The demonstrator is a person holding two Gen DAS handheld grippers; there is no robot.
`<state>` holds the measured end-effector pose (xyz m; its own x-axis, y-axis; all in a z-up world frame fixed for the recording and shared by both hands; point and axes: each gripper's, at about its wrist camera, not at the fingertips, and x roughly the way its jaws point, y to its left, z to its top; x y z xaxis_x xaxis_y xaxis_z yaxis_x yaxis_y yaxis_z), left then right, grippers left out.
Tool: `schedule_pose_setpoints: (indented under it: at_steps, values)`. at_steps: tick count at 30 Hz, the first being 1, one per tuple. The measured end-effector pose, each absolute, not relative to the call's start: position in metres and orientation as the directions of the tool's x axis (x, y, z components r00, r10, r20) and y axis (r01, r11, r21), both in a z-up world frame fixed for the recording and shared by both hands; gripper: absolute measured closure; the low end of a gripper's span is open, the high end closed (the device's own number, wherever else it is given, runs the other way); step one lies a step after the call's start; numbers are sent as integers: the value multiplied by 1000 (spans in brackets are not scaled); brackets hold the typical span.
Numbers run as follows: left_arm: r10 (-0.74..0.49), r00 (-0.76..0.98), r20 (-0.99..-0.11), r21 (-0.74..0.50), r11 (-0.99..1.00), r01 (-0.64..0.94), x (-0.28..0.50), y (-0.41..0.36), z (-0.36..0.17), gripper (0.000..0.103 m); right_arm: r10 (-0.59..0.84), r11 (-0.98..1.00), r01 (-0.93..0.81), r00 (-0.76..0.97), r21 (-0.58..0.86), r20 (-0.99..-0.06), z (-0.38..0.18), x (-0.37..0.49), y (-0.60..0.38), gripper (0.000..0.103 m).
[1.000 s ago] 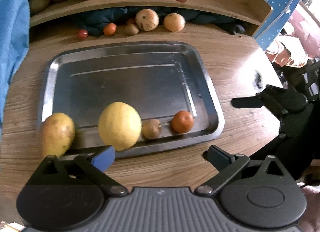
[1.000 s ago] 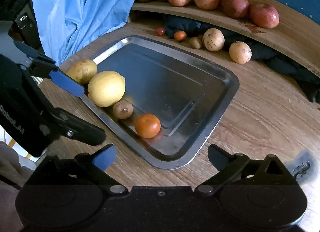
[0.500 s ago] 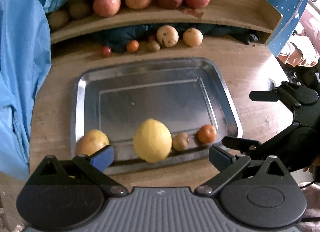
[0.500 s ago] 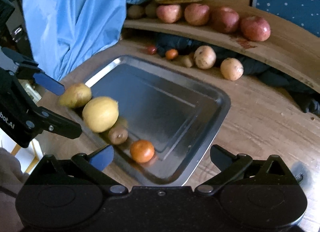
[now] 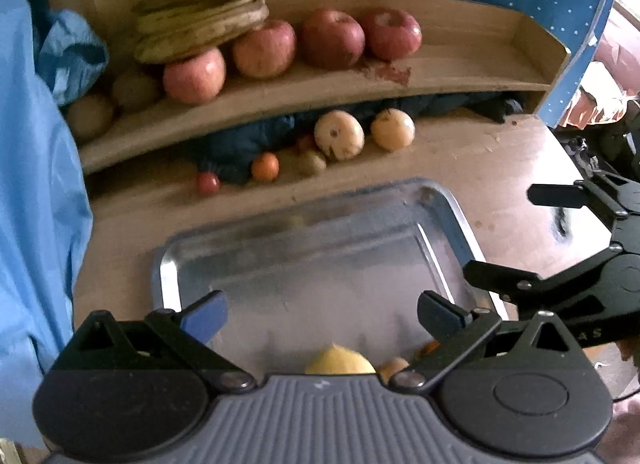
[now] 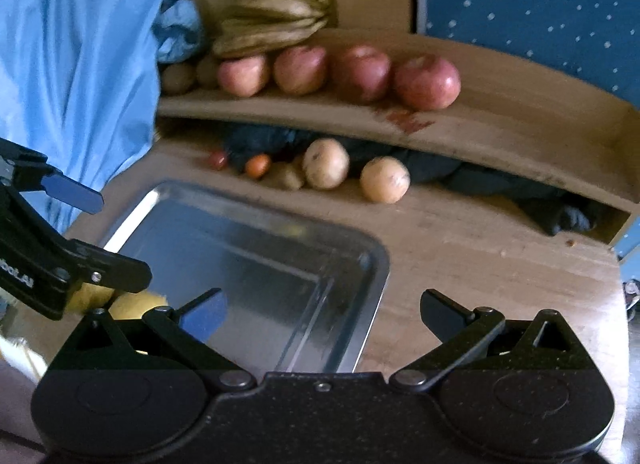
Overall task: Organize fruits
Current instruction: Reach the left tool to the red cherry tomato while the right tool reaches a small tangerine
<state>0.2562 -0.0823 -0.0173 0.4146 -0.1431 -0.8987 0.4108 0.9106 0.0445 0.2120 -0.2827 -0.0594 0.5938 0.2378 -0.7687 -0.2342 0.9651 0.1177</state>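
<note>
Held my left gripper point(image 5: 322, 314) and right gripper point(image 6: 324, 310) jaws apart, empty, above tray point(image 5: 460, 216). Lemon point(image 5: 340, 360) at near edge; apples point(image 6: 426, 82) on far shelf point(image 6: 520, 132).

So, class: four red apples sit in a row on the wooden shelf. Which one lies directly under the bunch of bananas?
The leftmost apple, paler and pinker than the rest; the bananas overhang it, while the other three sit clear to its right.

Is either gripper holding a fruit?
No: the left gripper and the right gripper both stand open over the tray with nothing between their fingers.
</note>
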Motion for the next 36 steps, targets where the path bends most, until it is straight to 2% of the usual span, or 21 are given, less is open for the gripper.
schedule_pose_setpoints:
  at_steps: [16, 26, 36]
  values:
    - [-135, 419, -898, -4, 954, 299, 333, -44, -31, 0, 113, 990, -136, 630, 35, -768, -57, 254, -263, 1]
    - [-19, 438, -899, 80, 975, 208, 360, -11, -38, 0, 125, 985, -169, 622, 23, -773, -63, 283, -234, 1]
    - [-28, 417, -908, 68, 974, 215, 377, 5, -48, 0, 149, 978, -205, 610, 28, -778, -70, 309, -203, 1]
